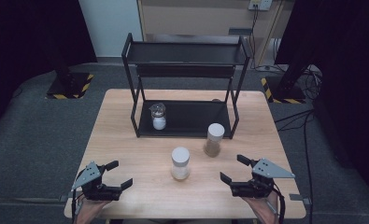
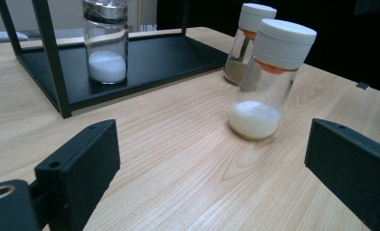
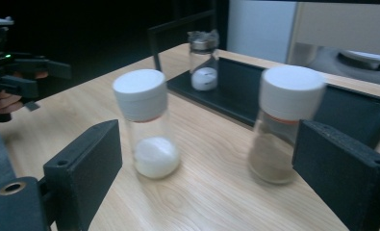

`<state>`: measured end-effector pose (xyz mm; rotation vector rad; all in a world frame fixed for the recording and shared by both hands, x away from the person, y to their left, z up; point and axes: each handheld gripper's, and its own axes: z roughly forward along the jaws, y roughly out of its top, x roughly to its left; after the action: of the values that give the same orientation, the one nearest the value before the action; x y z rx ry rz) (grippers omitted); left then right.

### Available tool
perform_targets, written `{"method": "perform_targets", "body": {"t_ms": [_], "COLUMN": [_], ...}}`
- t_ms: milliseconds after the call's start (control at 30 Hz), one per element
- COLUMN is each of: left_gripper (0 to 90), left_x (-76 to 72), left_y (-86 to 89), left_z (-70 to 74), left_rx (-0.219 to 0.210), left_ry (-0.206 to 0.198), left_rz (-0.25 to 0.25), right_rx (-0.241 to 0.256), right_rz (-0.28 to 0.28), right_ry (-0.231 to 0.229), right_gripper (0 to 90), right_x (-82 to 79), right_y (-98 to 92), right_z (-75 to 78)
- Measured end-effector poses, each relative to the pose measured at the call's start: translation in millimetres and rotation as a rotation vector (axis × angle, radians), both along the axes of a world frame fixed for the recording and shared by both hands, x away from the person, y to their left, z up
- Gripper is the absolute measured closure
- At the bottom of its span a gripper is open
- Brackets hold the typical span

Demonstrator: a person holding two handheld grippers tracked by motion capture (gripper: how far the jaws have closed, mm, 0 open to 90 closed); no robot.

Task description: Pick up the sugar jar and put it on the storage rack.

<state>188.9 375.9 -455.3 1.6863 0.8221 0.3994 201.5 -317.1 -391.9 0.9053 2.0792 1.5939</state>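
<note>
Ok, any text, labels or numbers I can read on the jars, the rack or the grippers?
None can be read.
White-powder jar: plain white cap, clear glass, no label.
Brown-powder jar: plain white cap, no label; blurred in the right gripper view.
Silver-lid jar on the rack: no label.
Left gripper, right gripper: no markings.
Yellow-black hazard stripes on a floor base: a sign, no words.
</note>
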Motion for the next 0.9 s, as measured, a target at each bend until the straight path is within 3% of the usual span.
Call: {"method": "perform_targets", "body": {"t_ms": [200, 400, 900], "left_gripper": [4.2, 4.3, 4.3], "left_x": [0.1, 0.6, 0.3], "left_y": [-0.4, -1.0, -0.4], "left_z": [0.2, 0.4, 0.5], "left_rx": [0.004, 0.008, 0.009], "left_ry": [-0.001, 0.001, 0.001], "left_rz": [-0.002, -0.004, -0.001], "right_rx": [-0.015, 0.008, 0.009], "right_rz": [0.06, 0.108, 0.19], "right_ry": [0.004, 0.023, 0.062], "right_gripper": [10.3, 10.4, 11.0], "right_x": [17.1, 32.2, 66.8], "right_y": [19.0, 32.0, 73.9], "right_z": [5.3, 4.6, 2.3]}}
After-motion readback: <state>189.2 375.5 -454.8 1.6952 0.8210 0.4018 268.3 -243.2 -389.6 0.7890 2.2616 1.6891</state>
